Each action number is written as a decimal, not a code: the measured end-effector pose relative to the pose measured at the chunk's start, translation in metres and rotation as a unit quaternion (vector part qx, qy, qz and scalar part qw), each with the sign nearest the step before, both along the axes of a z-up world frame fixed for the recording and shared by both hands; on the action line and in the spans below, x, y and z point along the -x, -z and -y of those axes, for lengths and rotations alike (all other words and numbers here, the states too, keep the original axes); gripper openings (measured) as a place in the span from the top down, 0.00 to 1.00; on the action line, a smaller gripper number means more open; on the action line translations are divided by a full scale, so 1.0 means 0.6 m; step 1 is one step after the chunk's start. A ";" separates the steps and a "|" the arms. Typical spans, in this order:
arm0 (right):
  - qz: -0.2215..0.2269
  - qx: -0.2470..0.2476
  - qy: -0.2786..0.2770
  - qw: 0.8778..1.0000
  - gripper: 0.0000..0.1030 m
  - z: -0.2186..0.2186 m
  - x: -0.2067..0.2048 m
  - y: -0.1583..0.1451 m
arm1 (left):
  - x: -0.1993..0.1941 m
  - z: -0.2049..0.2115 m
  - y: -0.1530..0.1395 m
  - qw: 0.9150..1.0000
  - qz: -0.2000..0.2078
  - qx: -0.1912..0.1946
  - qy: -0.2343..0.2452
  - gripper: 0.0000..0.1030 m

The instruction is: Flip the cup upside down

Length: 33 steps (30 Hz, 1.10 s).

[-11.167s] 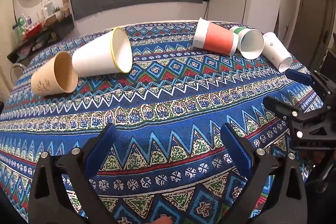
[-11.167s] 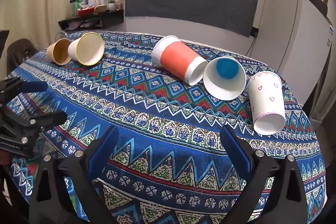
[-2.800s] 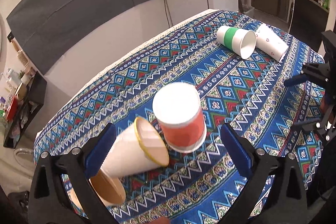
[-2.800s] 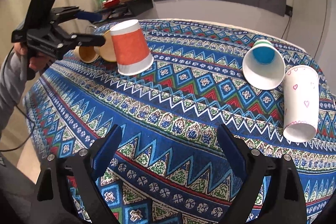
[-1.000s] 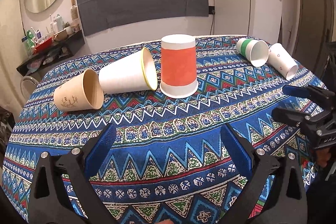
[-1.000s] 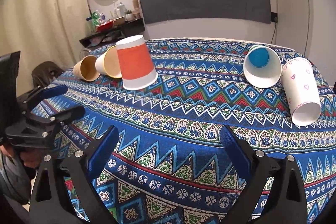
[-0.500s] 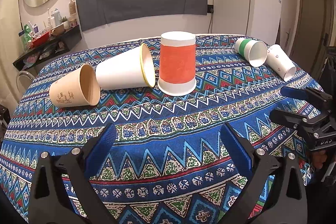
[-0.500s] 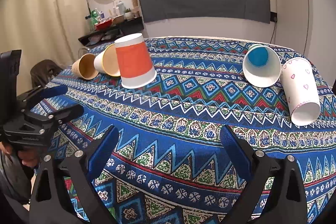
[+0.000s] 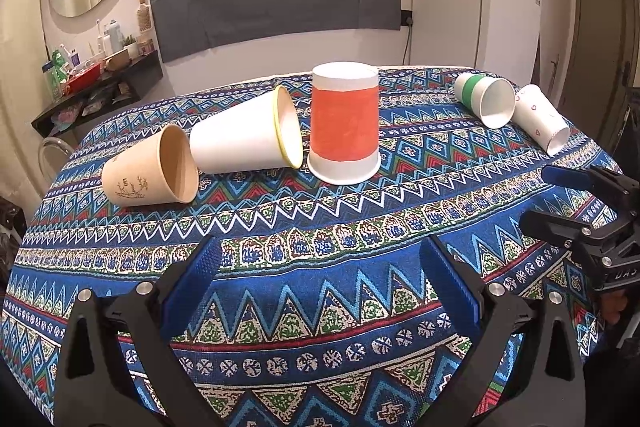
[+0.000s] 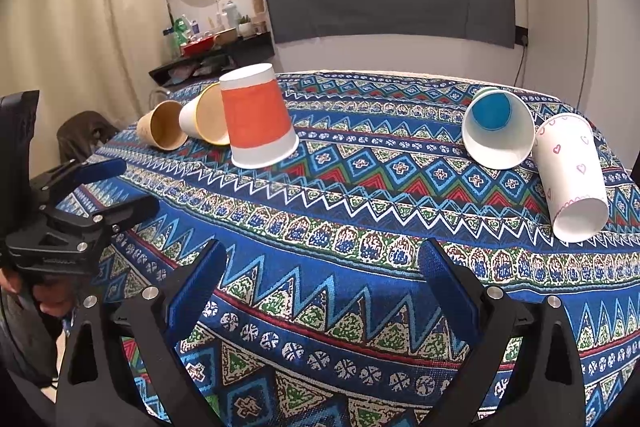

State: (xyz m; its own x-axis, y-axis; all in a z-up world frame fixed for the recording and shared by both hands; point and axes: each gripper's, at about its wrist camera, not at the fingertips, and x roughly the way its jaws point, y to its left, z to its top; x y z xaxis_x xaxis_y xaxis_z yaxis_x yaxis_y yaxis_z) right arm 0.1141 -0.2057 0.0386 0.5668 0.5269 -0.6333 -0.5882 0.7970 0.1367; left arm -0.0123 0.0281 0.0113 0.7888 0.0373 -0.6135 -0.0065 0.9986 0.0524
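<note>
The orange cup (image 9: pixel 345 123) stands upside down on the counter (image 9: pixel 360 227), and the left tool (image 9: pixel 320 285) and right tool (image 10: pixel 322 281) are both wide and hold nothing.

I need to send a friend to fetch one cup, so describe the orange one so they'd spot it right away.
On the table covered by the blue zigzag-patterned cloth, look at the group of three cups toward the left. The orange cup is the right-hand one, beside the white cup with a yellow rim. It alone stands upside down, mouth on the cloth, with an orange band between white ends; every other cup lies on its side.
</note>
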 end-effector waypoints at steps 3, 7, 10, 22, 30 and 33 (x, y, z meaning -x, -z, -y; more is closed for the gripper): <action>0.000 0.003 -0.002 1.000 0.10 -0.003 0.001 0.000 | 0.000 0.002 0.000 1.000 0.000 -0.003 0.003 0.06; 0.000 0.005 -0.003 1.000 0.10 -0.003 0.000 0.000 | -0.001 0.007 0.001 1.000 0.000 -0.012 0.003 0.06; 0.000 0.004 -0.003 1.000 0.10 -0.003 0.001 0.000 | -0.001 0.007 0.000 1.000 0.000 -0.012 0.003 0.06; 0.002 0.008 -0.008 1.000 0.10 -0.006 0.001 0.001 | -0.004 0.004 0.003 1.000 -0.005 -0.006 0.007 0.06; 0.002 0.009 -0.008 1.000 0.10 -0.007 0.002 0.001 | -0.004 0.006 0.003 1.000 -0.004 -0.008 0.005 0.06; 0.003 0.010 -0.009 1.000 0.10 -0.007 0.002 0.002 | -0.003 0.008 0.003 1.000 -0.003 -0.010 0.006 0.06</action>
State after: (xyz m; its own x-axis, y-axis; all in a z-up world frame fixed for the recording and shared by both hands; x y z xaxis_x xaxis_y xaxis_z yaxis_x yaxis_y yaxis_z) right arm 0.1130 -0.2014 0.0376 0.5620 0.5246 -0.6395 -0.6029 0.7891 0.1175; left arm -0.0107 0.0233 0.0096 0.7861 0.0397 -0.6168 0.0067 0.9973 0.0727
